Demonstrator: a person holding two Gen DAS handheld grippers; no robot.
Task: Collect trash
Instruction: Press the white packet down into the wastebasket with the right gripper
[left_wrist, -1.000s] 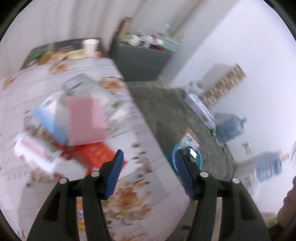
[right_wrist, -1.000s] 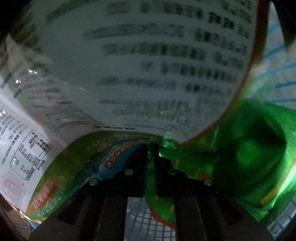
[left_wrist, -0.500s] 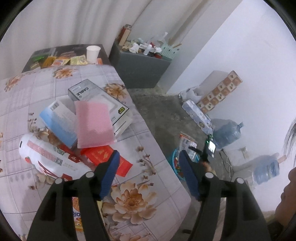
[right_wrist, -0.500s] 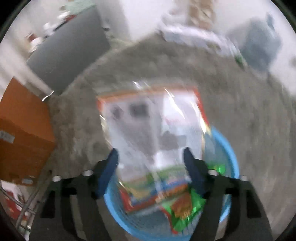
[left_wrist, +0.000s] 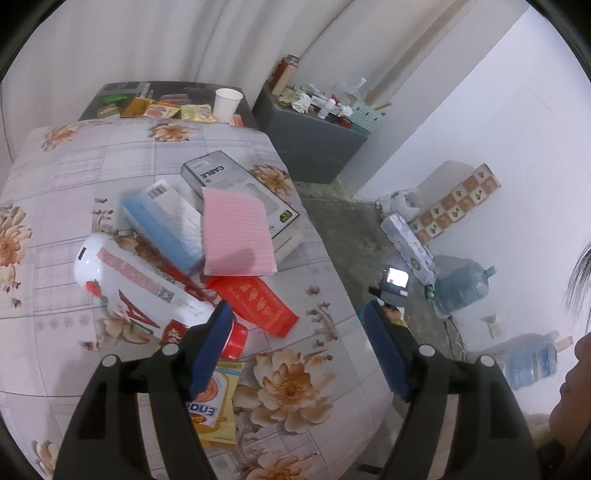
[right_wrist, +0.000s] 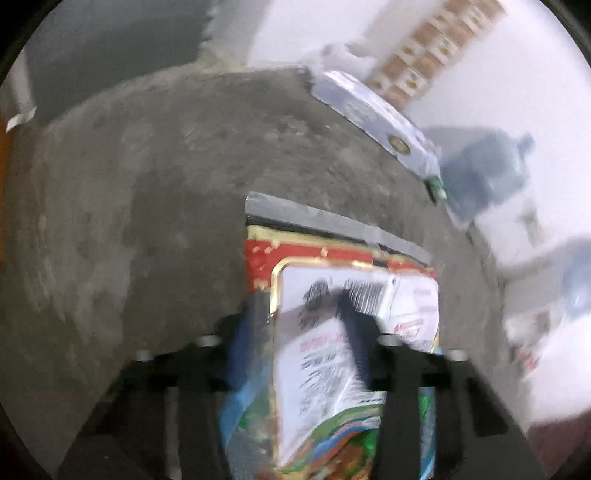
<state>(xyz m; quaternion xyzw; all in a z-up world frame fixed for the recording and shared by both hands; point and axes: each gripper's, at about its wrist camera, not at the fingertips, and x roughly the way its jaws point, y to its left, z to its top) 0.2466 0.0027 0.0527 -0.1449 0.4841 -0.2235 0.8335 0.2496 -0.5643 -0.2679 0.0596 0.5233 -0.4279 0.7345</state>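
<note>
Table (left_wrist: 207, 147) litter only leftward; snack bag (right_wrist: 347, 354) only rightward.

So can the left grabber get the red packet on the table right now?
Probably yes. The left gripper is open and empty, hovering just over the red packet. The packet's near end lies bare on the tablecloth; only its far end is tucked under the pink pad.
</note>
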